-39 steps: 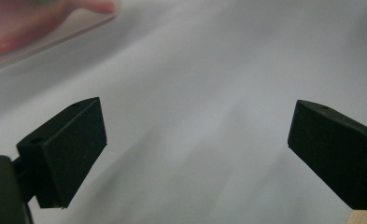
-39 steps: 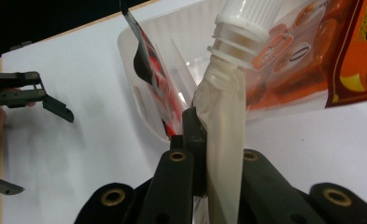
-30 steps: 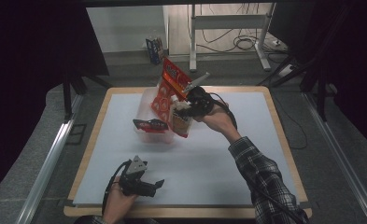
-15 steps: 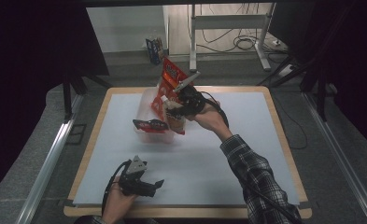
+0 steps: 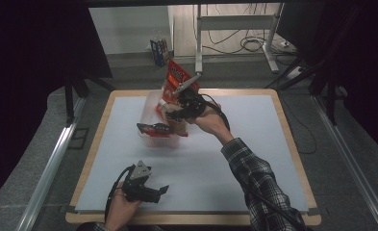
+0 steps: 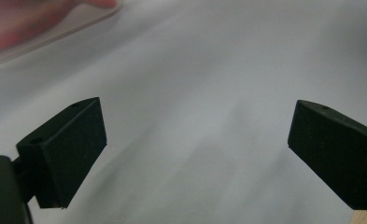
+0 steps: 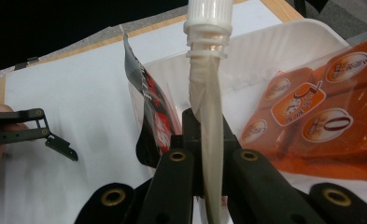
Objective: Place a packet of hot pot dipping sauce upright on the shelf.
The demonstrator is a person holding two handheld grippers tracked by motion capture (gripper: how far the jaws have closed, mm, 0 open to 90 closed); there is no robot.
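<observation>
My right gripper [image 5: 181, 107] is shut on a flat red pouch [image 5: 175, 77] with a white screw cap [image 7: 208, 14]. It holds the pouch tilted above a clear plastic tub [image 5: 148, 140] at the table's far middle. In the right gripper view the pouch [image 7: 210, 98] stands edge-on between the two closed jaws of this gripper [image 7: 208, 140]. A black and red packet [image 7: 151, 116] leans inside the tub, and orange packets [image 7: 312, 121] lie to its right. My left gripper [image 5: 158, 191] rests open on the white mat near the front edge, with nothing between its jaws [image 6: 197, 140].
The white mat [image 5: 254, 144] covers a wood-rimmed table [image 5: 292, 139]. The tub's blurred rim [image 6: 55, 28] shows ahead of the left gripper. Beyond the table's far edge stand metal frame legs [image 5: 198, 38], floor cables and a small carton [image 5: 158, 48].
My right gripper has carried the pouch a little to the left, further over the tub. The left gripper has stayed where it was.
</observation>
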